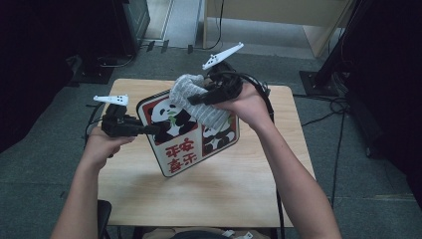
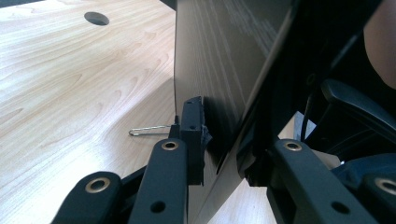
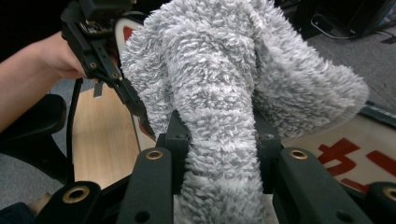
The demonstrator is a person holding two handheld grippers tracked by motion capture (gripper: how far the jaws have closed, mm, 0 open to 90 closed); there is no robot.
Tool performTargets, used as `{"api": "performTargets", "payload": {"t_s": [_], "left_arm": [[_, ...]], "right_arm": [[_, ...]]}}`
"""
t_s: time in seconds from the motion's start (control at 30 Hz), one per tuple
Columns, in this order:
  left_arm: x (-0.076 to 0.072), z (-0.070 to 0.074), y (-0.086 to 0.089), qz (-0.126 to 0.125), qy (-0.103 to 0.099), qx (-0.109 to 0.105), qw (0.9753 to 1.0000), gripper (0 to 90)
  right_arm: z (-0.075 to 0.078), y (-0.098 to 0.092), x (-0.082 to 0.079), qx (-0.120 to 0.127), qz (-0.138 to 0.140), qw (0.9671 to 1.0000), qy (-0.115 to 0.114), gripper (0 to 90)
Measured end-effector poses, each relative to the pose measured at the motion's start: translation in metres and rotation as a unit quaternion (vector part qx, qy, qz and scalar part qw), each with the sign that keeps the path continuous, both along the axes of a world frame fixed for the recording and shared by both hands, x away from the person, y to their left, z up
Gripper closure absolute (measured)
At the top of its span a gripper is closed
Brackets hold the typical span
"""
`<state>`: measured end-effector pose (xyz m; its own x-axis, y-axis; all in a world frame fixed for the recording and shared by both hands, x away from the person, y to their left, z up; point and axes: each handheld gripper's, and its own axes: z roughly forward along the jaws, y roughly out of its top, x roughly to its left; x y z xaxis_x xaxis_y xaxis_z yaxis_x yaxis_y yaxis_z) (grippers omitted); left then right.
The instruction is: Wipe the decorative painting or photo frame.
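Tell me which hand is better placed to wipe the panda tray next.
The right. Its tool is shut on the grey fluffy cloth, which already lies on the panda tray. The left tool is clamped on the tray's edge, holding it tilted up off the wooden table.

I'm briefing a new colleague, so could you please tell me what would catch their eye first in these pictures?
The panda tray, red and white with black pandas and red characters, stands out at the middle of the wooden table, tilted up off it. The left claw grips its left edge. The right claw is shut on a fluffy grey cloth, pressed on the tray's upper face.
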<state>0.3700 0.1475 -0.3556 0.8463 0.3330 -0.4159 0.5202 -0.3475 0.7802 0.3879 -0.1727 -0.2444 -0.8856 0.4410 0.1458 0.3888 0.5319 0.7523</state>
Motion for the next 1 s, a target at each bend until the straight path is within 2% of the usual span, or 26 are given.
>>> {"api": "performTargets", "payload": {"t_s": [0.5, 1.0], "left_arm": [[0.000, 0.000, 0.000, 0.001, 0.000, 0.000, 1.0000, 74.6], [0.000, 0.000, 0.000, 0.001, 0.000, 0.000, 1.0000, 74.6]], "right_arm": [[-0.022, 0.003, 0.002, -0.013, 0.005, 0.9998, 0.014, 68.1], [-0.042, 0.002, 0.000, -0.011, 0.012, 0.9997, 0.020, 67.9]]}}
